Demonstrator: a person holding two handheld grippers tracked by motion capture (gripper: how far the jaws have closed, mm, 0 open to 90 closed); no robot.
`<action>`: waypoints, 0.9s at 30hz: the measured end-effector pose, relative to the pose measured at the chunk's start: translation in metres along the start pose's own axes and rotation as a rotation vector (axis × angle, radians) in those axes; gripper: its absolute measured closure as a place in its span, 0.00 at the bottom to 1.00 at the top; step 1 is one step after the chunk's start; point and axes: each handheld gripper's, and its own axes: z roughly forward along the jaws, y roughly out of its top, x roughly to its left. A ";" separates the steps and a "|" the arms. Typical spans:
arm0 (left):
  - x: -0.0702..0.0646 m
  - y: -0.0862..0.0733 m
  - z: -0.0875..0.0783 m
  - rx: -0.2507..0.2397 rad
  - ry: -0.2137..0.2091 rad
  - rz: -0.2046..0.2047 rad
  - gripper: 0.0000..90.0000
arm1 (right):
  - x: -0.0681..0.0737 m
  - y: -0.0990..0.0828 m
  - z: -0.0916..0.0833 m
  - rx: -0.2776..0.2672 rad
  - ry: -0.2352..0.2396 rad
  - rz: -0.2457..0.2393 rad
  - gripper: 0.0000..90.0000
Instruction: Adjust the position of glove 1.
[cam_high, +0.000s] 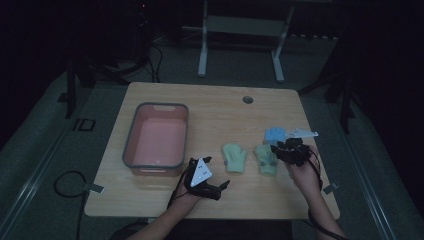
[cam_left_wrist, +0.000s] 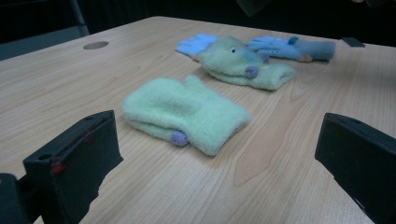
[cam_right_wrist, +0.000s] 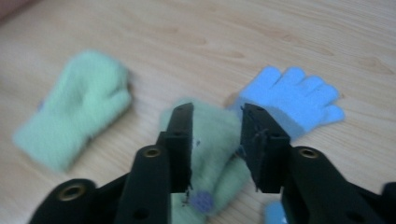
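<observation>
While I keep the left gripper (cam_high: 215, 172) low by the near edge: its fingers are spread wide with nothing between them, pointed at the mittens.
First green mitten (cam_left_wrist: 187, 114): flat on the table (cam_high: 215, 112), just ahead of my left fingers and untouched.
Right gripper (cam_right_wrist: 215, 112): fingers partly parted and released. They hang over the second mitten and pinch no wool that I can see, though that view is blurred.
Second green mitten (cam_right_wrist: 212, 154): on the table directly under my right fingers, just beside the first mitten and touching the blue glove.
Blue glove (cam_right_wrist: 292, 100): spread flat just beyond the second mitten.
Second blue glove (cam_left_wrist: 292, 48): farther along the same side, also on the table.
Pink bin (cam_high: 131, 137): on the left of the table, well apart from all four gloves, with nothing inside.
Done so far: as I judge it, none of the sorting. Every glove is still out on the wood.
Left to do: grip the second green mitten, then carry each glove across to the bin, if that is where they belong.
</observation>
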 end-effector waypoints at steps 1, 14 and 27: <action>0.000 0.000 0.000 0.001 0.000 0.001 0.00 | -0.001 0.000 0.000 0.001 0.000 -0.020 0.70; 0.000 0.000 0.000 0.002 0.001 -0.003 0.00 | -0.007 -0.016 0.012 0.067 0.106 -0.157 0.69; 0.000 0.000 0.000 0.003 0.000 0.005 0.00 | 0.012 -0.038 0.042 0.088 0.044 -0.132 0.72</action>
